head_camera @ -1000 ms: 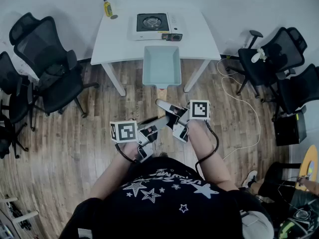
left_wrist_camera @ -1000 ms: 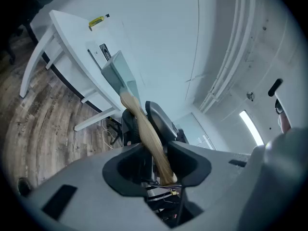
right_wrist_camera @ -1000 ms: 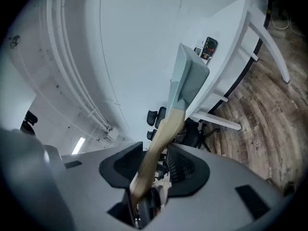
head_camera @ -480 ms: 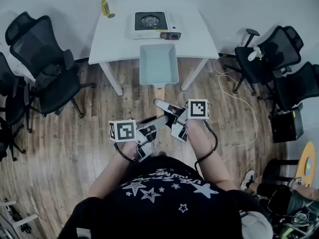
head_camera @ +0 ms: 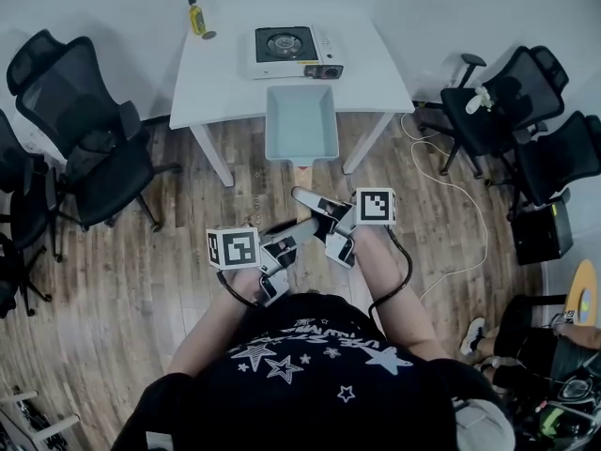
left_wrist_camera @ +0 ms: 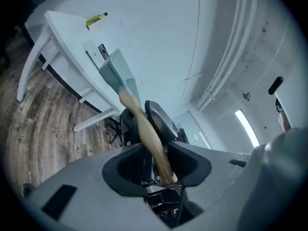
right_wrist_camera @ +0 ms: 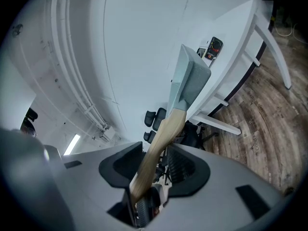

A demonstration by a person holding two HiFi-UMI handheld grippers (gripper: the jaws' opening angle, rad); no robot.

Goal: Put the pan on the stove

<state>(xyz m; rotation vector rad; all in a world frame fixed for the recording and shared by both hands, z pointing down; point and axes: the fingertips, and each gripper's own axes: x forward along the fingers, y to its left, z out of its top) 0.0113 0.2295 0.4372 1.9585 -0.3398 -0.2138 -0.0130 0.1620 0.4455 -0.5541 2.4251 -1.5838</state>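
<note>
A pale blue square pan (head_camera: 302, 125) with a wooden handle (head_camera: 302, 165) hangs in the air in front of the white table (head_camera: 216, 78), its far rim over the table's front edge. Both grippers hold the handle: my left gripper (head_camera: 282, 244) is shut on its near end and my right gripper (head_camera: 325, 216) is shut on it a little further along. In the left gripper view the handle (left_wrist_camera: 147, 129) runs between the jaws of the left gripper (left_wrist_camera: 156, 154) up to the pan (left_wrist_camera: 117, 73). The right gripper view shows the handle (right_wrist_camera: 161, 134), the right gripper (right_wrist_camera: 155, 163) and the pan (right_wrist_camera: 188, 78). The portable stove (head_camera: 287, 47) sits on the table behind the pan.
A yellow bottle (head_camera: 197, 14) stands at the table's far left corner. Black office chairs (head_camera: 89, 125) crowd the left side, and more chairs (head_camera: 512, 111) stand at the right. A white cable (head_camera: 451, 191) lies on the wooden floor right of the table.
The head view has shifted slightly. Both grippers keep the same hold on the pan handle, and the pan stays in front of the table.
</note>
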